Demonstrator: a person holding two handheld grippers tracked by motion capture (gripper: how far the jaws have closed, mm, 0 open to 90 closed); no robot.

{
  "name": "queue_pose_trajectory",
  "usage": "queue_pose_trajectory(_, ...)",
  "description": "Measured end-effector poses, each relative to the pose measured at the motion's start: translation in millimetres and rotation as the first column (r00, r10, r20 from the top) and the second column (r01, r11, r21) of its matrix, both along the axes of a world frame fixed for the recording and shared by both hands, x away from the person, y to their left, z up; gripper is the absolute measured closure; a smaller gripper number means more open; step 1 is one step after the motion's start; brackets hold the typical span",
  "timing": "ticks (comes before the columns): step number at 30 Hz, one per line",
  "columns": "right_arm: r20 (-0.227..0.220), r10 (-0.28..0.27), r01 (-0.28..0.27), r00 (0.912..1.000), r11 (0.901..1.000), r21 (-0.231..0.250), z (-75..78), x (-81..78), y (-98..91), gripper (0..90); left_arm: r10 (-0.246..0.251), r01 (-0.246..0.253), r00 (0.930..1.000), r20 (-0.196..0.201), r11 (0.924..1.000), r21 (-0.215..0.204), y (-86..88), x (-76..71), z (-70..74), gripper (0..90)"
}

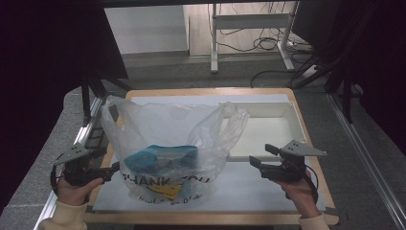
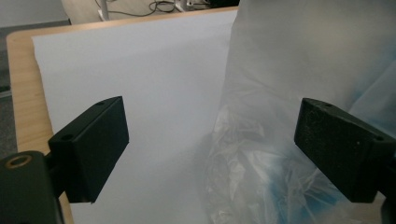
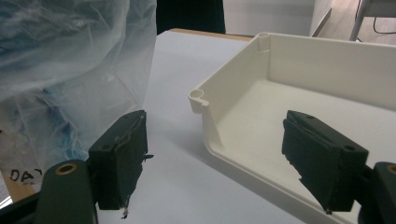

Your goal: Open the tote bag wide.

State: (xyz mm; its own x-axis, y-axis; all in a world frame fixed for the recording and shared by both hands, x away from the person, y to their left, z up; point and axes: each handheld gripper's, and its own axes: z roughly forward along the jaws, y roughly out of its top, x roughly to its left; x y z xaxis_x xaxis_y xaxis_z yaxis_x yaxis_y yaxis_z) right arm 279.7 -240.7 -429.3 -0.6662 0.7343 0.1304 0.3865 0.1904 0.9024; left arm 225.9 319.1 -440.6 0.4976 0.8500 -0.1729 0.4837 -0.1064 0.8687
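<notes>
A translucent white plastic bag (image 1: 167, 143) holding a blue packet (image 1: 165, 160) stands on the white sheet at the table's middle, beside a shallow white plastic tray (image 1: 268, 129). The left gripper (image 1: 112, 170) and right gripper (image 1: 256, 155) flank it, jaws apart, empty.

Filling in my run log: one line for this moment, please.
left gripper: open, beside bag | right gripper: open, empty, near tray | bag: upright, blue pack inside

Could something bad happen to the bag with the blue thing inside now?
Maybe. The plastic bag stands by itself with both grippers open, so it might flop and spill the blue packet. The left gripper is very close and could snag it. The bag could also sag onto the white tray beside it.
</notes>
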Motion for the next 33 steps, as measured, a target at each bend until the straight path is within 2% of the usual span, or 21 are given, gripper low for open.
queue_pose_trajectory(7, 0.02, 0.005, -0.005, 0.9998, 0.9999, 0.011, 15.3, -3.1, -0.6, 22.4, -0.035, 0.035, 0.9991, 0.024, 0.9993, -0.01, -1.6, -8.2, 13.0, 10.3)
queue_pose_trajectory(19, 0.037, 0.019, -0.02, 0.9991, 0.9993, 0.033, 32.1, -7.4, 0.2, 22.5, -0.058, 0.059, 0.9962, 0.066, 0.9981, -0.017, -2.7, -25.2, 36.5, 11.1)
queue_pose_trajectory(23, 0.042, 0.025, -0.026, 0.9988, 0.9992, 0.03, 38.3, -8.3, 1.9, 22.6, -0.066, 0.068, 0.9954, 0.07, 0.9973, -0.028, -2.1, -27.7, 43.5, 11.6)
queue_pose_trajectory(30, 0.063, 0.034, -0.035, 0.9974, 0.9993, 0.011, 51.5, -8.9, 7.5, 22.6, -0.051, 0.054, 0.9955, 0.08, 0.9978, -0.04, 0.9, -31.9, 59.4, 12.9)
queue_pose_trajectory(33, 0.06, 0.033, -0.034, 0.9976, 0.9994, 0.005, 53.3, -8.2, 7.8, 22.7, -0.064, 0.07, 0.9937, 0.092, 0.9958, -0.059, 1.4, -36.1, 67.4, 12.9)
